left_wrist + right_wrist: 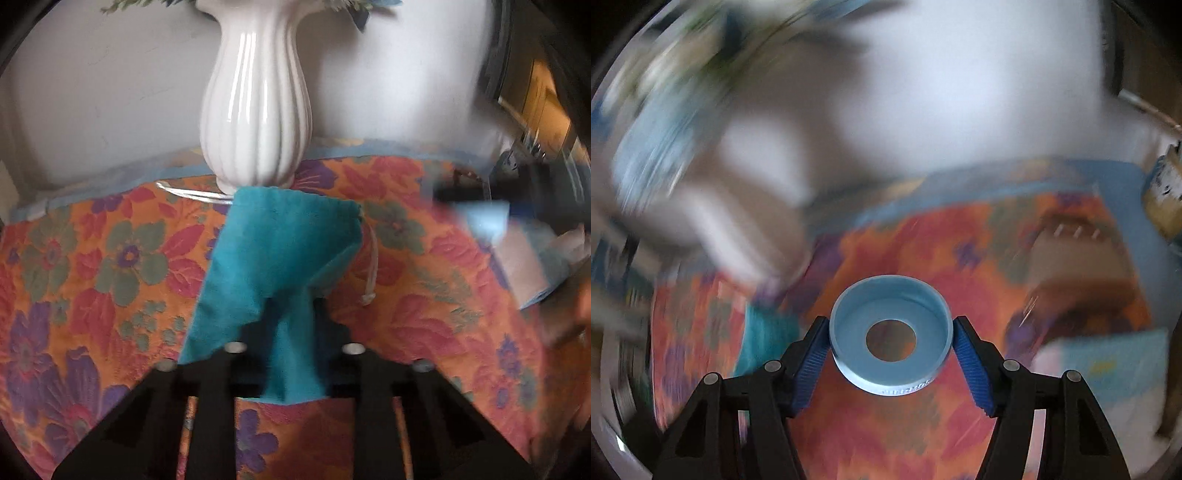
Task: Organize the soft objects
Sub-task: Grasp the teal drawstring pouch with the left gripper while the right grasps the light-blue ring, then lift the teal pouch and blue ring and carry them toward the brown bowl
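In the left wrist view, the left hand-held gripper (291, 306) is closed tight on a teal cloth pouch (280, 251). Its black fingers pinch a fold of the fabric, which bunches between them and hangs a little way below. The rest of the pouch fans out ahead over the flowered cloth (92, 277) that covers the worktop, reaching up to the foot of a white ribbed vase (255, 110). A pale drawstring (371, 273) trails from the pouch's right edge. Far right, blurred, lie pale blue and white things that cannot be made out.

In the right wrist view, the picture is heavily smeared apart from the gripper. The right hand-held gripper (891, 343) is partly open, its blue ribbed pads (810, 365) pressed against both sides of a light blue ring (891, 332) with a round hole in its floor. The ring hangs above the flowered cloth. A patch of teal, probably the pouch, shows at lower left.
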A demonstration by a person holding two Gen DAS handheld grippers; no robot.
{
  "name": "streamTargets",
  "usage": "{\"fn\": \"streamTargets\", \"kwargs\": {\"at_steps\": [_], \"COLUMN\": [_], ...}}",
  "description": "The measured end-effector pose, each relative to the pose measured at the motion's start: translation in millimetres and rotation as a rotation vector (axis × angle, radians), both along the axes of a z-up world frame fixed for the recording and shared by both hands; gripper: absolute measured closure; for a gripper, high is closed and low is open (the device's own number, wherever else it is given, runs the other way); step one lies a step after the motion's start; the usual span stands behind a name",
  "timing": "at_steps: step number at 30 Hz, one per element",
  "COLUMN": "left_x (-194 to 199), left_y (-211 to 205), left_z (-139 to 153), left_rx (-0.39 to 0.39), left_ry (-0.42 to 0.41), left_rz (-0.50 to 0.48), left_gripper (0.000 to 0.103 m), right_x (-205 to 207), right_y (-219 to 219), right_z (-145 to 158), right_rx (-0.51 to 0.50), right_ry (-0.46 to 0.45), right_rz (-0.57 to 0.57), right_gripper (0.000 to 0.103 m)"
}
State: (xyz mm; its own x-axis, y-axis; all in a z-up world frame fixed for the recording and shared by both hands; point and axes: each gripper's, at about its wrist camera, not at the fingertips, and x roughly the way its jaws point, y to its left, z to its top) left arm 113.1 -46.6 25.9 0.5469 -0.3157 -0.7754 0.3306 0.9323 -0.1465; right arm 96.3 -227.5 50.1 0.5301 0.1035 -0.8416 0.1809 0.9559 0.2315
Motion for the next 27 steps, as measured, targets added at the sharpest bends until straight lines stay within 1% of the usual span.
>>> {"fn": "streamTargets", "kwargs": {"at_steps": [3,6,9,10,11,15,17,18,19,20,21,22,23,24,25,27], "left_x": [-4,-15,-41,-53,-67,-111,-125,-130,-130,-130,-130,-130,-129,-129,-129,-125], "left_y": [5,17,36,41,46,65,71,74,71,71,69,69,69,68,66,62], "left_z": [3,12,22,24,25,24,21,19,18,15,12,10,8,5,3,-3], "left_rx": [-0.019,-0.058,-0.085,-0.097,-0.103,-0.125,-0.128,-0.127,-0.122,-0.109,-0.086,-0.054,-0.023,0.014,0.034,0.072], "left_ry": [0.0,0.01,0.017,0.027,0.043,0.102,0.124,0.121,0.113,0.096,0.073,0.045,0.016,-0.01,-0.015,0.007], "left_rz": [0.004,0.001,0.009,0.007,0.012,0.015,0.016,0.025,0.034,0.053,0.075,0.101,0.124,0.146,0.149,0.137], "left_gripper": [0.094,0.095,0.095,0.095,0.095,0.094,0.093,0.092,0.083,0.068,0.061,0.042,0.027,0.023,0.022,0.022], "right_x": [-29,-53,-83,-94,-106,-141,-151,-157,-162,-163,-165,-168,-171,-171,-173,-176], "right_y": [30,39,53,44,46,47,50,52,53,55,57,59,59,59,59,55], "right_z": [-14,-24,-24,-29,-29,-32,-40,-44,-50,-54,-58,-61,-65,-67,-70,-74], "right_rx": [-0.017,-0.093,-0.172,-0.185,-0.199,-0.211,-0.225,-0.231,-0.239,-0.247,-0.253,-0.254,-0.258,-0.261,-0.263,-0.253], "right_ry": [0.01,0.003,-0.016,-0.023,-0.029,-0.039,-0.035,-0.026,-0.017,-0.015,-0.019,-0.027,-0.036,-0.036,-0.033,-0.055], "right_rz": [0.086,0.135,0.198,0.216,0.238,0.293,0.312,0.316,0.315,0.314,0.314,0.317,0.32,0.32,0.319,0.316], "right_gripper": [0.037,0.037,0.037,0.037,0.037,0.037,0.037,0.037,0.037,0.037,0.037,0.036,0.036,0.035,0.034,0.031]}}
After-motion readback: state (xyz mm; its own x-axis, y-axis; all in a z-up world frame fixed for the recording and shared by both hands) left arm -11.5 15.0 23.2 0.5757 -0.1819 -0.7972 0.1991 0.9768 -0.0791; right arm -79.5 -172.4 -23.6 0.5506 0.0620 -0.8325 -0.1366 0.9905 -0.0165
